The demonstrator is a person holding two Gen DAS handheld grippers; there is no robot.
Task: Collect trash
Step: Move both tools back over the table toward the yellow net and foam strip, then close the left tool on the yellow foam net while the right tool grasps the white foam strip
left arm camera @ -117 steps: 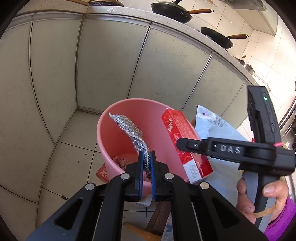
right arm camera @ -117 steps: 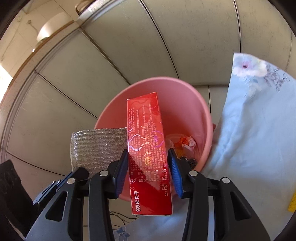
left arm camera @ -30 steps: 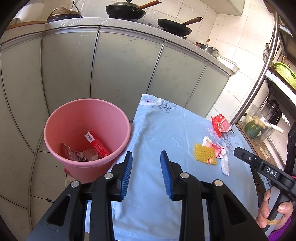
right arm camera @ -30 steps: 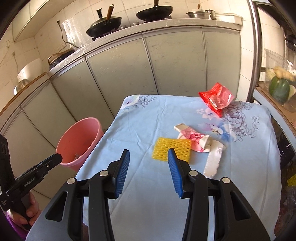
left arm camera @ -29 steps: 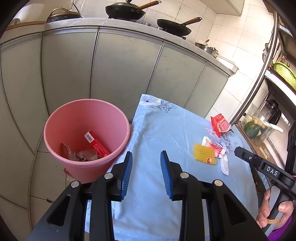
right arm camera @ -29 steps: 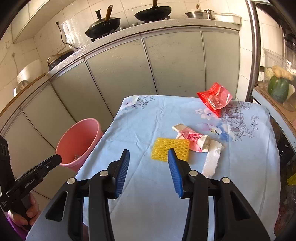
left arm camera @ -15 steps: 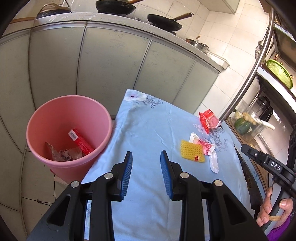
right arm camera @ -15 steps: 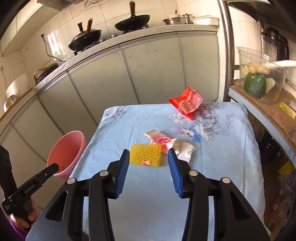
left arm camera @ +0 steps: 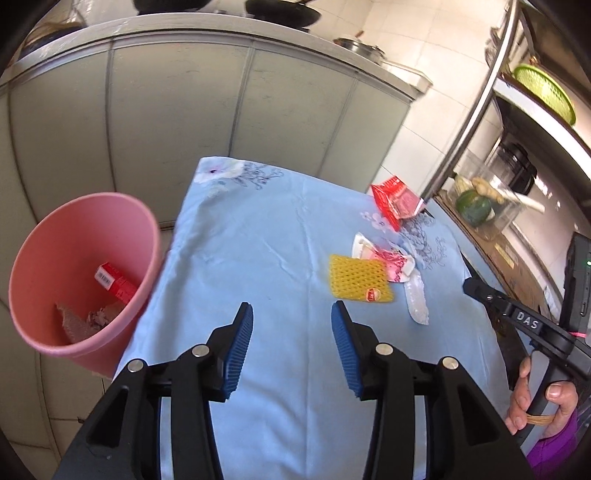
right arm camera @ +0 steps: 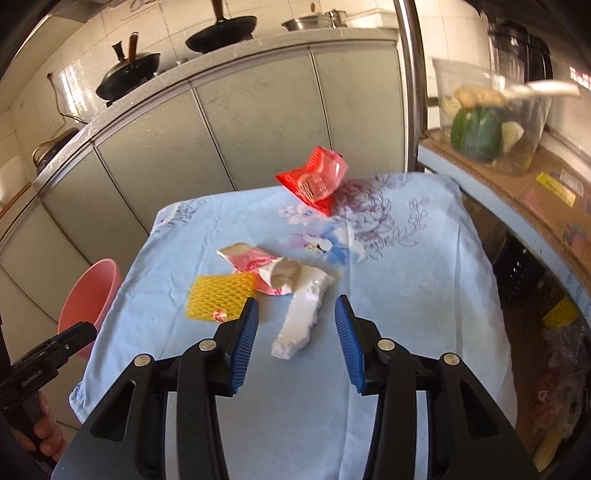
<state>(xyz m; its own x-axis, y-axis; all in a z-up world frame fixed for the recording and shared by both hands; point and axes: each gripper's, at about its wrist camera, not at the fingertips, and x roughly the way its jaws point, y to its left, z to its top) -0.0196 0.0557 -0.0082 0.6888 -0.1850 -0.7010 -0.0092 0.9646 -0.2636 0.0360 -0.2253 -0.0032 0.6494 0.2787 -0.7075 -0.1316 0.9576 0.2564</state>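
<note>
A yellow foam net (left arm camera: 359,278) (right arm camera: 221,294), a pink-white wrapper (left arm camera: 384,256) (right arm camera: 255,265), a white wrapper (right arm camera: 301,314) (left arm camera: 415,301) and a red snack bag (left arm camera: 395,201) (right arm camera: 316,181) lie on the blue tablecloth (left arm camera: 266,258). The pink bin (left arm camera: 79,275) (right arm camera: 90,295) stands left of the table and holds a red box (left arm camera: 116,284) and silver trash. My left gripper (left arm camera: 291,314) is open and empty above the cloth. My right gripper (right arm camera: 295,306) is open and empty, just before the white wrapper.
Grey kitchen cabinets (right arm camera: 221,140) with pans (right arm camera: 221,35) on the counter stand behind the table. A shelf on the right holds a clear tub with vegetables (right arm camera: 487,129) (left arm camera: 476,206). A metal pole (right arm camera: 412,92) stands at the table's far right corner.
Both grippers have moved forward and rightward over the table towards the trash pile. The white wrapper now lies right before the right gripper. Both stay open.
</note>
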